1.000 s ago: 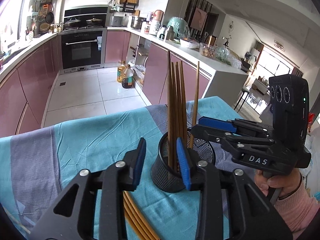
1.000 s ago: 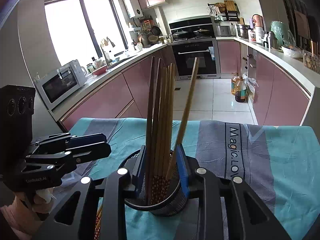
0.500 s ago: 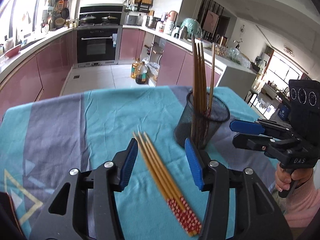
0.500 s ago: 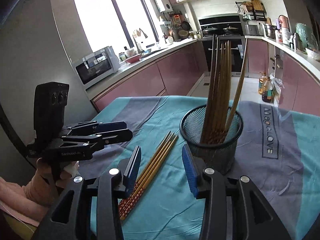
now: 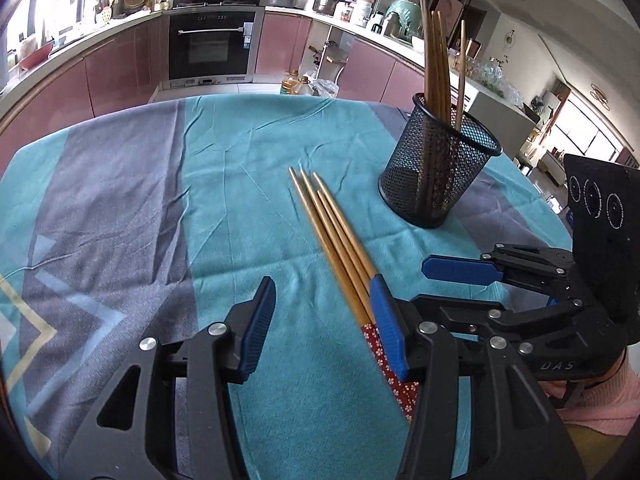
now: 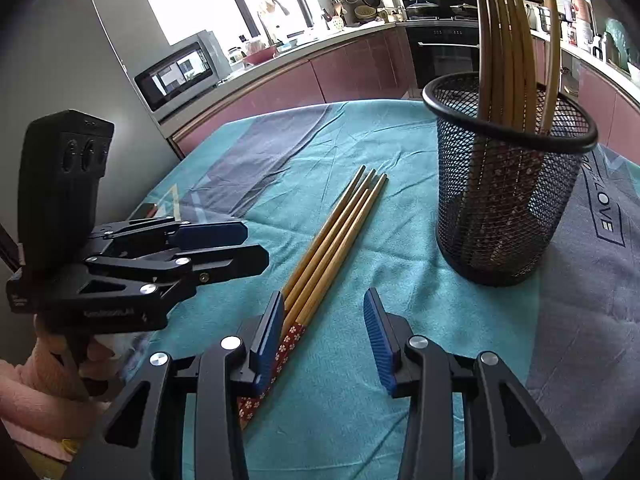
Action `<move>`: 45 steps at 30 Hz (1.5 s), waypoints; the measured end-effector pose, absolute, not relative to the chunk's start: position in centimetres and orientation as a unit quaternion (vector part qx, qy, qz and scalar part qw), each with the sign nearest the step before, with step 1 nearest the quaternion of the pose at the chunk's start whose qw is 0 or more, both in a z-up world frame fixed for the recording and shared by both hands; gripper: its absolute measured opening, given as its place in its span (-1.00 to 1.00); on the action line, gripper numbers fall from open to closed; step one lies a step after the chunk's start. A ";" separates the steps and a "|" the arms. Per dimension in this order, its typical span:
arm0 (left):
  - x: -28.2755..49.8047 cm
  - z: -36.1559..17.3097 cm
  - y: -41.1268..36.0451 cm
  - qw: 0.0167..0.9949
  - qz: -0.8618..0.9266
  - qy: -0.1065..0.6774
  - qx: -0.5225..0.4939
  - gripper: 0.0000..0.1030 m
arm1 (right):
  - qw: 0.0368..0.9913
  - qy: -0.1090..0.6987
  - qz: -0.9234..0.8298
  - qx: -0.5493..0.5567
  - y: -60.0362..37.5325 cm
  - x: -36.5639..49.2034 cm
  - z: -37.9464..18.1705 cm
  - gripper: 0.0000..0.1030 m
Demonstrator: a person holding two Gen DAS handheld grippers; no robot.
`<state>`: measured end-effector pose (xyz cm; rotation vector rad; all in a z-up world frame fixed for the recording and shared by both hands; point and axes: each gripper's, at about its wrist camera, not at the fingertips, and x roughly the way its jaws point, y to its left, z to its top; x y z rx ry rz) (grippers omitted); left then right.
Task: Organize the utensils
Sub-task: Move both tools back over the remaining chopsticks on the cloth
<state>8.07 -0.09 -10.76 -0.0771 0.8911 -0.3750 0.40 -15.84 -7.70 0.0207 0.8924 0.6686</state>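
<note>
Both my claws hang over the teal cloth [image 5: 248, 152] with nothing between the pads, and each stands partly open. My left claw [image 5: 324, 324] has its right pad lying over the bundle of loose chopsticks [image 5: 336, 236], so the bundle is not between the jaws but just at their right edge. My right claw [image 6: 324, 336] shows the mirror of this: its left pad sits over the same bundle, near the red patterned ends [image 6: 290, 338], and the gap itself is over bare cloth. The four chopsticks lie flat, side by side and touching, and their long axis runs away from both claws, with the patterned handle ends close to me and the thin tips far, pointing toward the mesh holder [image 6: 508, 176]. This holder stands upright ahead and to the right of my right claw, and it has already several chopsticks standing in it. I judge that both claws are about equally near to the handle ends, but the right one is nearer to the holder. For a grip, either claw must shift sideways until the bundle comes inside the gap, and the jaws must close across the sticks, not along them.
</note>
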 end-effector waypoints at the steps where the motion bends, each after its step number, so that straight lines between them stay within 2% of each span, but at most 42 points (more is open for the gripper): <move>1: 8.1 -10.8 -0.1 0.884 -0.179 0.429 -0.036 -0.06 | 0.848 0.426 0.315 0.009 -15.7 0.5 -7.9 -0.24; 19: 8.6 -11.3 -0.5 0.882 -0.170 0.438 -0.028 -0.06 | 0.853 0.429 0.297 -0.026 -14.5 0.7 -8.6 -0.27; 26: 8.9 -11.6 -0.9 0.882 -0.170 0.440 -0.019 -0.08 | 0.853 0.431 0.292 -0.027 -14.7 0.9 -8.7 -0.43; 33: 9.6 -11.9 -1.6 0.879 -0.171 0.445 -0.009 -0.10 | 0.851 0.437 0.292 -0.012 -15.6 1.0 -8.7 -0.46; 45: 10.6 -12.4 -2.2 0.874 -0.165 0.457 0.003 -0.29 | 0.852 0.436 0.290 -0.013 -15.8 1.1 -8.7 -0.47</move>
